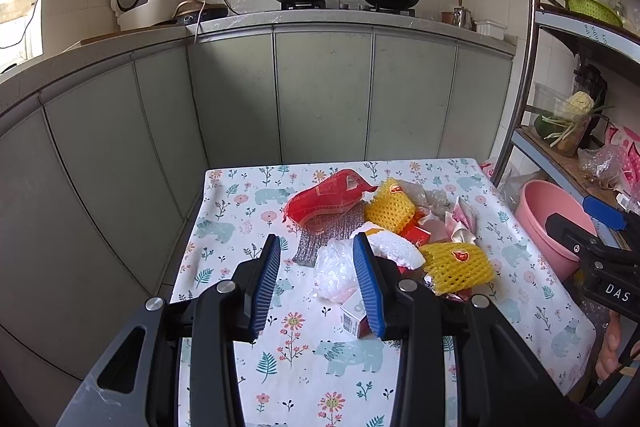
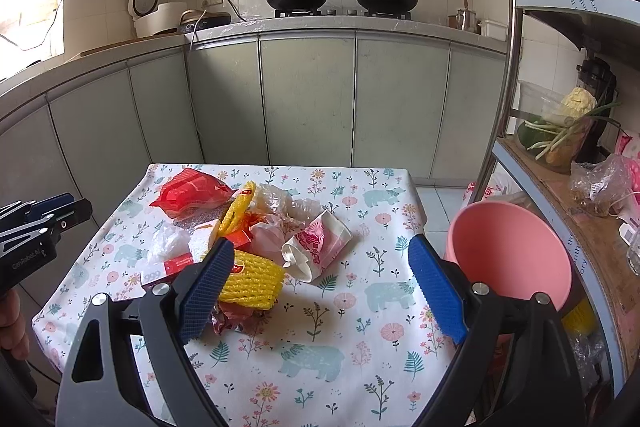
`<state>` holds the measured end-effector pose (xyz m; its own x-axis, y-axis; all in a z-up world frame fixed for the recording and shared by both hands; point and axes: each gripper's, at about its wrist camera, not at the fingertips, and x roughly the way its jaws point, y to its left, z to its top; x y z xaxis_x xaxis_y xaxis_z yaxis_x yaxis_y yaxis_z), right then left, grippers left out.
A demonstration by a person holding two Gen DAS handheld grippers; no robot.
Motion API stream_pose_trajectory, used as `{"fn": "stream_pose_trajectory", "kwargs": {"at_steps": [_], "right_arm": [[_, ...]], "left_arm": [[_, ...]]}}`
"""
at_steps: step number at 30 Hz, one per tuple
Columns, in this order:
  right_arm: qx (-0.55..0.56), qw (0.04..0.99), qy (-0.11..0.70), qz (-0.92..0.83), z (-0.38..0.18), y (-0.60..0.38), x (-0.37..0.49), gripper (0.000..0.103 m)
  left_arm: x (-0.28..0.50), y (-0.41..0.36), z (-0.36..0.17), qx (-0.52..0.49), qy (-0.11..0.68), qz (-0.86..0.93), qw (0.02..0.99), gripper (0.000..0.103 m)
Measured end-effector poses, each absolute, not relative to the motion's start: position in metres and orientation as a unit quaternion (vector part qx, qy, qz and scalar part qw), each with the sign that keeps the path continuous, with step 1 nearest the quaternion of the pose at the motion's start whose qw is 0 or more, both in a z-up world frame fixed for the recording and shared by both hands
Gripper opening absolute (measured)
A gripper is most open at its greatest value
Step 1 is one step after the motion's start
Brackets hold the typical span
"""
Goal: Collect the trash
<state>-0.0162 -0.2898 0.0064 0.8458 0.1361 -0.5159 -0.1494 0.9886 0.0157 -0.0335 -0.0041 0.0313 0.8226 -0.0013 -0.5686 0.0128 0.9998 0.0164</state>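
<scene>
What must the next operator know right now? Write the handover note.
Left hand-held gripper: open, nothing held, over the clear crumpled plastic at the near edge of the pile.
Right hand-held gripper: open wide, nothing held, above the tablecloth beside the near yellow foam net.
Trash all heaped on the table: red bag, second yellow net, crushed paper cup, small red-white box.
Pink basin stands off the table's right side.
Done: nothing visibly collected. Left: the whole pile.

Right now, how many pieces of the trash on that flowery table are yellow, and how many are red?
Yellow foam nets: 2, the near net and the far net.
Red: 3, the red bag, the red-and-white box and the red carton scrap.
Total: 5.
</scene>
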Motion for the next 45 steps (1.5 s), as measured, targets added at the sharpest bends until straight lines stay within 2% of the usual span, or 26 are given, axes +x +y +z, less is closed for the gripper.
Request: {"fn": "stream_pose_trajectory", "kwargs": {"at_steps": [30, 40, 45], "right_arm": [[-0.009, 0.962, 0.260, 0.082, 0.010, -0.288, -0.022, 0.089], [-0.003, 0.957, 0.276, 0.090, 0.002, -0.295, -0.010, 0.089], [0.000, 0.952, 0.289, 0.099, -0.005, -0.303, -0.004, 0.089]], "left_arm": [[-0.041, -0.006, 0.039, 0.021, 0.284, -0.002, 0.959, 0.037], [-0.031, 0.004, 0.032, 0.005, 0.284, -0.015, 0.959, 0.037], [-0.024, 0.011, 0.020, -0.003, 0.303, -0.044, 0.952, 0.041]]}}
